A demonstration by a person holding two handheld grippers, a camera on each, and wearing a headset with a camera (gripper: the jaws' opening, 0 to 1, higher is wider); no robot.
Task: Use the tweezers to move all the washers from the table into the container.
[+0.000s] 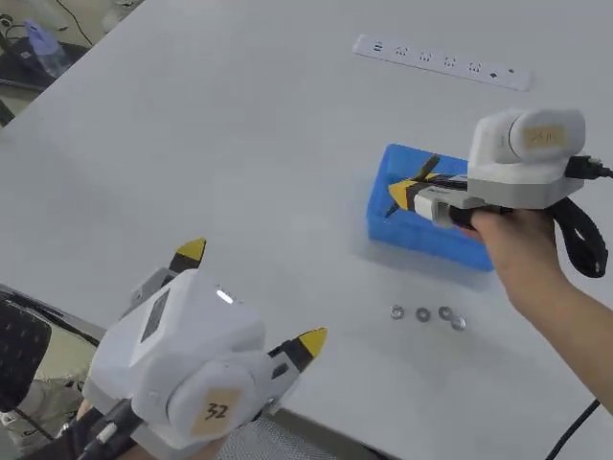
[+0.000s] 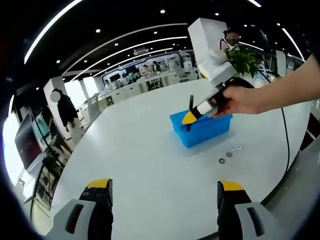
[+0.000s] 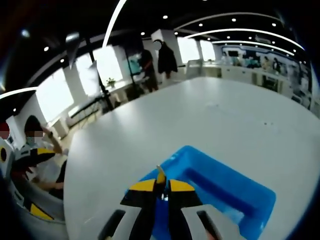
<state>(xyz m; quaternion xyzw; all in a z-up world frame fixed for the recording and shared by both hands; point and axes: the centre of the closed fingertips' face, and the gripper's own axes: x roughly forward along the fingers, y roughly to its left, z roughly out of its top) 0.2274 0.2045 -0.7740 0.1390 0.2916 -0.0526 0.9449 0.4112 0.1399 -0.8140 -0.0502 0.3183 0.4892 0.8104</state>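
**Washers** [image 1: 422,314]: four small flat metal rings. They sit in a short row on the bench [image 1: 239,144], at 6 o'clock of the container [image 1: 383,225], near it but not touching.
- Handling (judged): light, stiff, thin and slippery. Lying flat, they offer little edge to catch.
- Hold (judged): across the rim, with one tweezer tip through the hole and one outside. A loose pinch may let a ring flick away.

**Tweezers** [image 1: 427,167]: slim and dark, carried by the right gripper [image 1: 407,187]. Its fingers [image 3: 144,186] are pressed together on them with almost no gap. In the right gripper view the tip points out over the blue container. Whether the tip carries a washer cannot be told.

**Washers relative to the right fingers:** at 6 o'clock in the head view. They are near but not beneath, with the container's near wall between.

**Left gripper** [image 1: 251,295]: its fingers [image 2: 100,186] are spread wide and hold nothing. It is at 8 o'clock of the washers, well apart.

**Hand** [image 1: 517,244]: grips the right gripper's handle.

**Power strip** [image 1: 441,62]: at 12 o'clock of the container, well apart.
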